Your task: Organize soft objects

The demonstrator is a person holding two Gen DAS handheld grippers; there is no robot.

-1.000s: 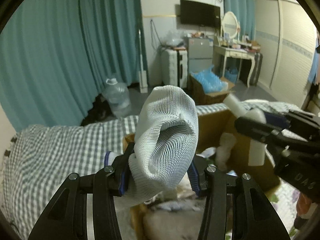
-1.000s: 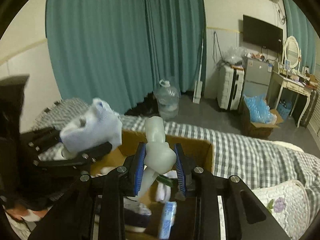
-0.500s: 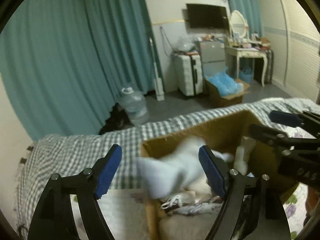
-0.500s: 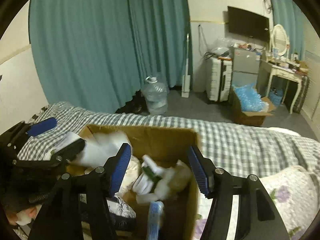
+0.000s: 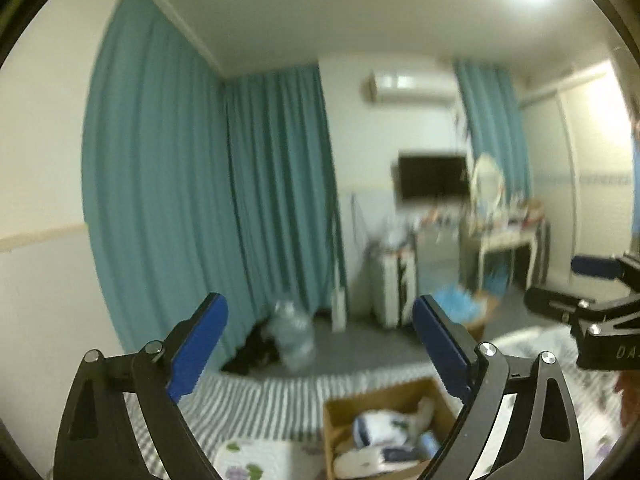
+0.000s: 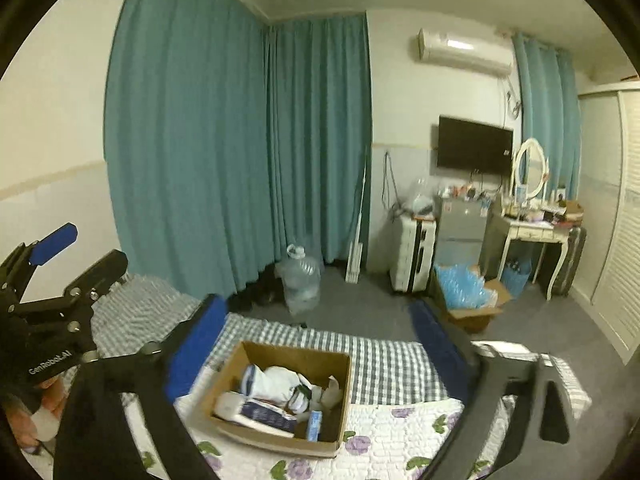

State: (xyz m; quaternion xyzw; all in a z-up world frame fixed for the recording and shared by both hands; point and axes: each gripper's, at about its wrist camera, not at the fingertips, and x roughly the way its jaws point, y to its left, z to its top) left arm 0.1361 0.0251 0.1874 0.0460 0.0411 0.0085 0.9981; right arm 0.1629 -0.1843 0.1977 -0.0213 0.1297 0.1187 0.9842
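Note:
A brown cardboard box sits on the bed and holds several soft items, among them a white bundle and folded white and blue cloth. The box also shows low in the blurred left wrist view. My right gripper is open and empty, raised well above the box. My left gripper is open and empty, also high above the bed. The left gripper shows at the left edge of the right wrist view; the right gripper shows at the right edge of the left wrist view.
The bed has a checked sheet and a white floral quilt. Beyond it are teal curtains, a water jug, a box of blue bags, a white suitcase and a dressing table.
Both grippers opened and dropped their items, the white sock and the pale soft toy, into the box. Both then rose and pulled back, so the box now looks small and far below.

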